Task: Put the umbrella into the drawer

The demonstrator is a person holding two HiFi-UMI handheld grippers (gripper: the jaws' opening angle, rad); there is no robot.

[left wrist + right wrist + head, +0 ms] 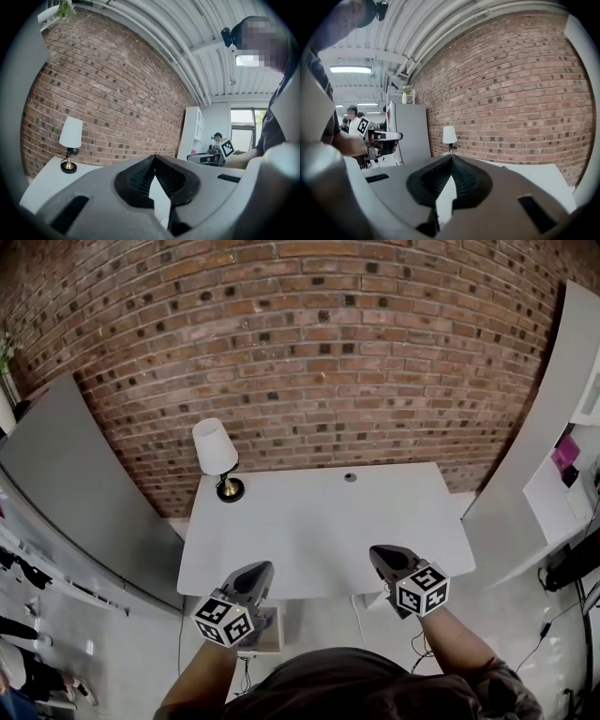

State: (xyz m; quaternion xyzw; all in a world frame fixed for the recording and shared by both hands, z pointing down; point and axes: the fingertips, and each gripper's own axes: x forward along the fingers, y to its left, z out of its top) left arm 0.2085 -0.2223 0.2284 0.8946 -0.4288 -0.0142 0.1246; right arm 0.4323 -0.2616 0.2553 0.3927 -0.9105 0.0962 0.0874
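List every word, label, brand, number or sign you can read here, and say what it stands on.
No legible words, brands or numbers in any view.
Left marker cube: black-and-white square pattern only, no letters.
Right marker cube: the same kind of pattern, no letters.
Pink item at the head view's right edge: too small to read.

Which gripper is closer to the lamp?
The left gripper: the lamp stands at the table's far left corner, diagonally away from the right gripper.
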